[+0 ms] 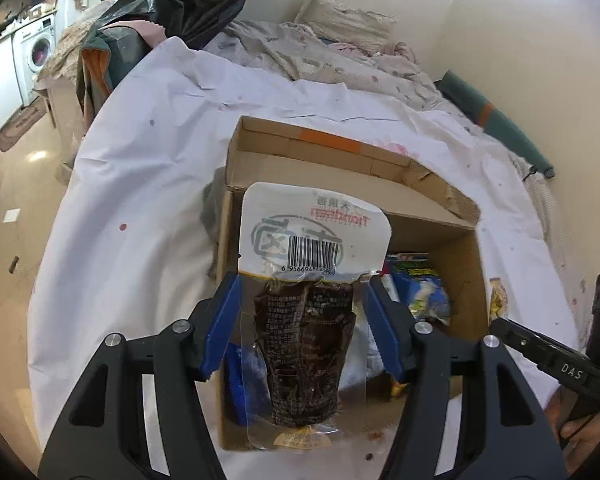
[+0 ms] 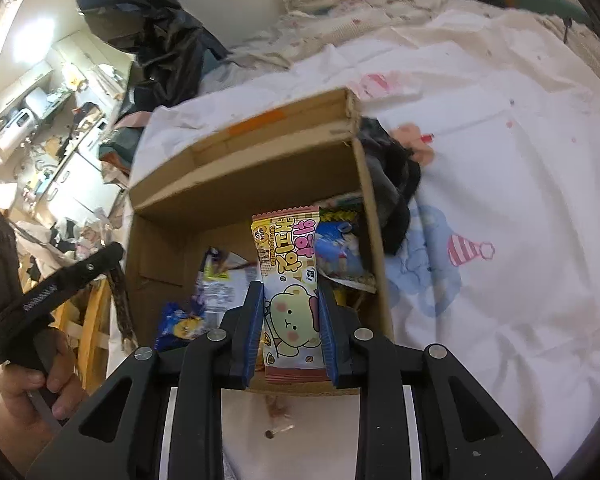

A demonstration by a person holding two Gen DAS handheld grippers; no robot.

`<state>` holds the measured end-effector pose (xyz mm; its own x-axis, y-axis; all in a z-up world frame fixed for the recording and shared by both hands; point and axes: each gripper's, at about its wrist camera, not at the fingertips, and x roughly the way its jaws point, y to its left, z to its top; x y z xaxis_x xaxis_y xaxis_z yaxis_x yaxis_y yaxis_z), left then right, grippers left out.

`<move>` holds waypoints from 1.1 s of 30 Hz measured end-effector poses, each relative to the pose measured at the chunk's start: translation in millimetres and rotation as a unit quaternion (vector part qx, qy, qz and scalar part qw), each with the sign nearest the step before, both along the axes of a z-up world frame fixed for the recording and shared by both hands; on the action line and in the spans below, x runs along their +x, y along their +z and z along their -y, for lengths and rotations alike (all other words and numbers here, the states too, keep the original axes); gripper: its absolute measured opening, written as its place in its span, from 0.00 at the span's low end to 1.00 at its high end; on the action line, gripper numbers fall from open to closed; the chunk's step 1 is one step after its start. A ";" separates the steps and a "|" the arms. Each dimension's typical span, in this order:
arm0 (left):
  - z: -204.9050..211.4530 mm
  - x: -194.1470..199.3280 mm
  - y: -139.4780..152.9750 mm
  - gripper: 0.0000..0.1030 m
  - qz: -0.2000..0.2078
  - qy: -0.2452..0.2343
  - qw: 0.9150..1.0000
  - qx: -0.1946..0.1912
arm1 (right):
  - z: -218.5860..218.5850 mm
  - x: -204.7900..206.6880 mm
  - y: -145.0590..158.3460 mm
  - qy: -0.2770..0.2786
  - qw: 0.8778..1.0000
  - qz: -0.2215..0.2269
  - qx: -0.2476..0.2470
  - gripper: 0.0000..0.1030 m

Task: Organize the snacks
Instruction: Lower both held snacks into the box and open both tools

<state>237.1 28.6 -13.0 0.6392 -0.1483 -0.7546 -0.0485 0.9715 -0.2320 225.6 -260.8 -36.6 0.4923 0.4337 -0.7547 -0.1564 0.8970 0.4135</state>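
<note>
Left gripper (image 1: 304, 304): blue pads pinching a clear packet (image 1: 306, 300) of dark brown snack by its side edges, held over the open cardboard box (image 1: 466, 280).
Right gripper (image 2: 292, 320): pads clamped on a wafer bar (image 2: 290, 276) with bear wrapper, above the same box.
Box: on a white sheet (image 1: 140, 200), several snack packs inside.

The left gripper (image 1: 304, 300) pointed steeply downward, its blue pads (image 1: 224, 320) set moderately apart and pressed on a pouch's edges. The right gripper (image 2: 292, 320) tilted down likewise, jaws narrow, clamped on a packet. A bare hand (image 2: 32, 392) gripped the left gripper's handle.
</note>
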 end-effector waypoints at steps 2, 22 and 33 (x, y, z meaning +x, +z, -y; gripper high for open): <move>0.1 3.8 -3.8 0.57 -0.005 0.009 1.000 -0.003 | -0.2 5.4 -6.6 -0.008 1.000 -0.015 0.004 0.27; 10.4 12.4 -23.4 0.59 -0.052 -0.003 0.999 0.005 | -11.0 13.5 -22.0 -0.019 0.999 -0.049 -0.010 0.31; 14.1 7.2 -17.7 0.95 -0.035 -0.007 0.999 0.005 | -0.9 13.4 -16.6 -0.039 0.998 -0.043 0.021 0.81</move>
<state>244.3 14.5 -30.7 0.5832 -0.1487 -0.7986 -0.0515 0.9744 -0.2190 239.0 -259.9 -53.2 0.4609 0.4288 -0.7770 -0.0488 0.8865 0.4602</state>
